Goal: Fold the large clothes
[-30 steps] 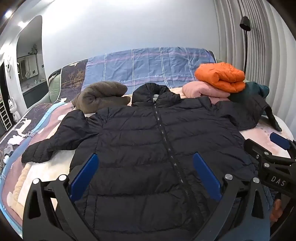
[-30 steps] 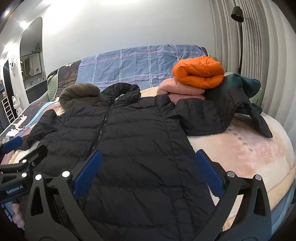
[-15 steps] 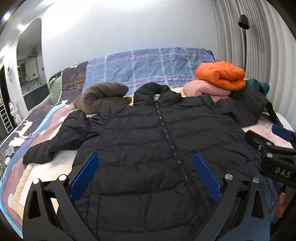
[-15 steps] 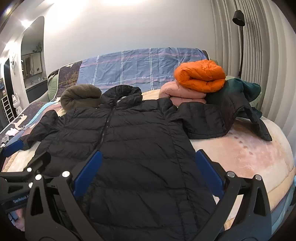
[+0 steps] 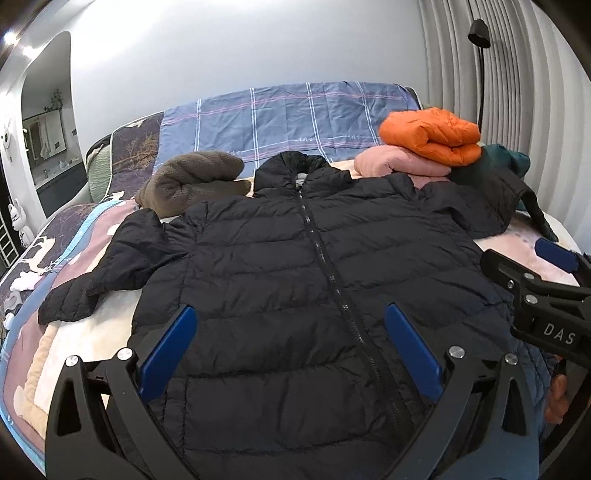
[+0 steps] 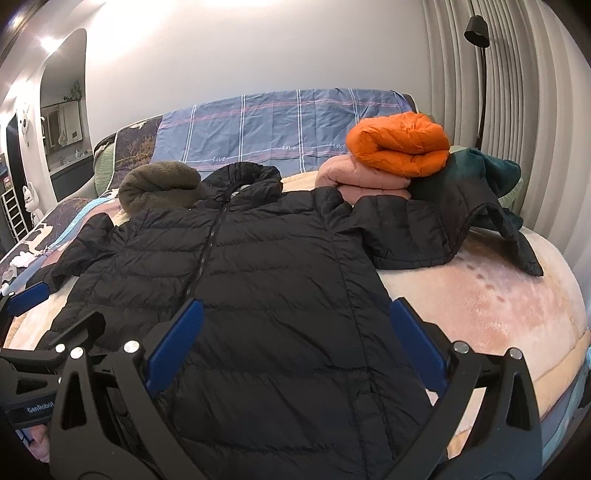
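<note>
- A black puffer jacket point(image 5: 295, 280) lies flat and face up on the bed point(image 6: 498, 306), zipped closed, its collar toward the head of the bed and its hem at the foot edge.
- Its left sleeve point(image 5: 107, 266) stretches out toward the left edge of the bed; the other sleeve point(image 6: 424, 236) runs toward the right edge and drapes up against a pile of clothes.
- The left claw point(image 5: 291, 354) hovers over the jacket's lower front, its blue fingers point(image 5: 166, 354) spread wide apart with nothing between them.
- The right claw point(image 6: 295, 347) hangs over the lower right part of the jacket, fingers point(image 6: 417, 350) likewise wide apart and holding nothing.
- Each claw shows at the edge of the other's view, side by side near the foot edge.
- At the head of the bed, a rolled olive-brown fleece point(image 5: 192, 181) sits just left of the jacket's collar, touching the shoulder.
- Toward the far right corner, a folded orange jacket point(image 6: 399, 144) rests on top of a folded pink garment point(image 6: 354, 181), with a dark teal garment point(image 6: 487, 170) beside them.
- A blue plaid cover point(image 5: 295, 118) stands along the head edge.
- A black floor lamp point(image 6: 478, 33) stands by the pleated curtain at the right.
</note>
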